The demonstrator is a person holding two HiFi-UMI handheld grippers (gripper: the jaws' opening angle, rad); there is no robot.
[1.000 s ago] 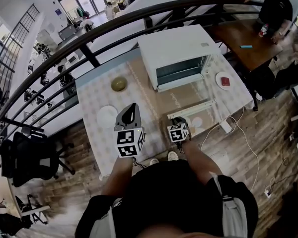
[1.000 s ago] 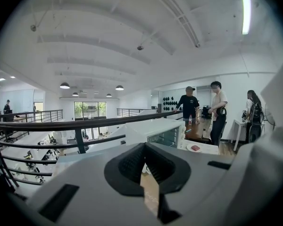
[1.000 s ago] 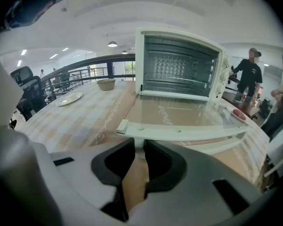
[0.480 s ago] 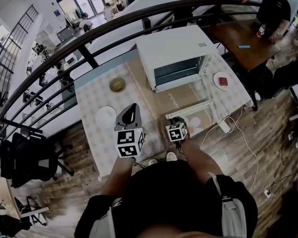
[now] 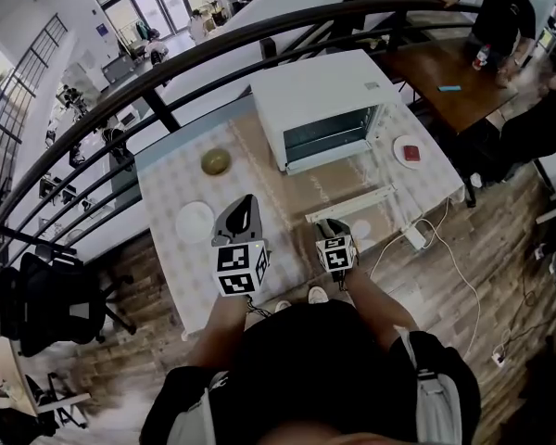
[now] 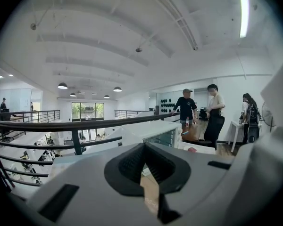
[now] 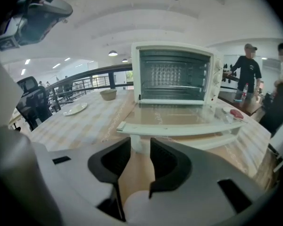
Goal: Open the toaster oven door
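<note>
The white, boxy toaster oven (image 5: 320, 95) sits at the far side of the checked tablecloth (image 5: 171, 188); its glass door (image 7: 179, 114) is already down, lying flat towards the near edge, with a long white bar handle (image 7: 179, 128) along its near rim. The right gripper (image 7: 140, 145) is low at that handle; its ribbed black fingers are apart and opening, with nothing pressed between them and the handle's left post just beyond the gap. The left gripper (image 6: 144, 147) is raised to the left, its dark pads closed together on nothing.

Only the right gripper view looks inside the oven: a wire rack (image 7: 172, 86) and a shiny back wall. It also shows the knobs on the right panel. The head view gives the oven's plain top, a round greenish bowl (image 5: 215, 161) far left, a white plate (image 5: 195, 221) nearer, and a small plate (image 5: 410, 151) with something red on the right. The left gripper view faces the black metal railing (image 6: 75, 125) and people standing at far right.
</note>
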